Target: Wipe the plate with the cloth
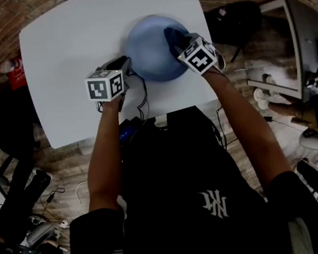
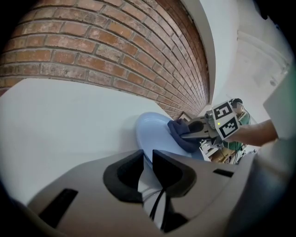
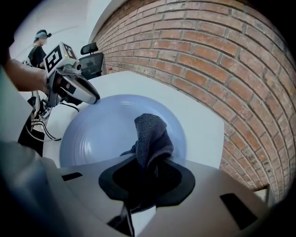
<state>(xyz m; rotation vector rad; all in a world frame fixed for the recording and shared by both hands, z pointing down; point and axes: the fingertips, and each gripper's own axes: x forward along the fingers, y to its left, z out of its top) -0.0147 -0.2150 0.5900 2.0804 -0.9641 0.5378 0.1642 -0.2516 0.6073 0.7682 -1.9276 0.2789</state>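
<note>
Pinching the cloth [image 3: 150, 136], our right gripper [image 3: 147, 175] holds it at the plate's [image 1: 149, 52] 3 o'clock; our left gripper [image 2: 147, 162] clamps the 8 o'clock rim.

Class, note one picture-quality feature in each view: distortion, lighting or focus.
Head view: fisheye bows the white table's edges. Left gripper view: brick wall curves into an arc, corners vignetted black. Right gripper view: cloth weave sharp, plate softly lit.

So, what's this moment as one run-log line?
left tongs: clamped on pale blue round plate rim | right tongs: holding dark blue cloth | cloth: against plate
</note>
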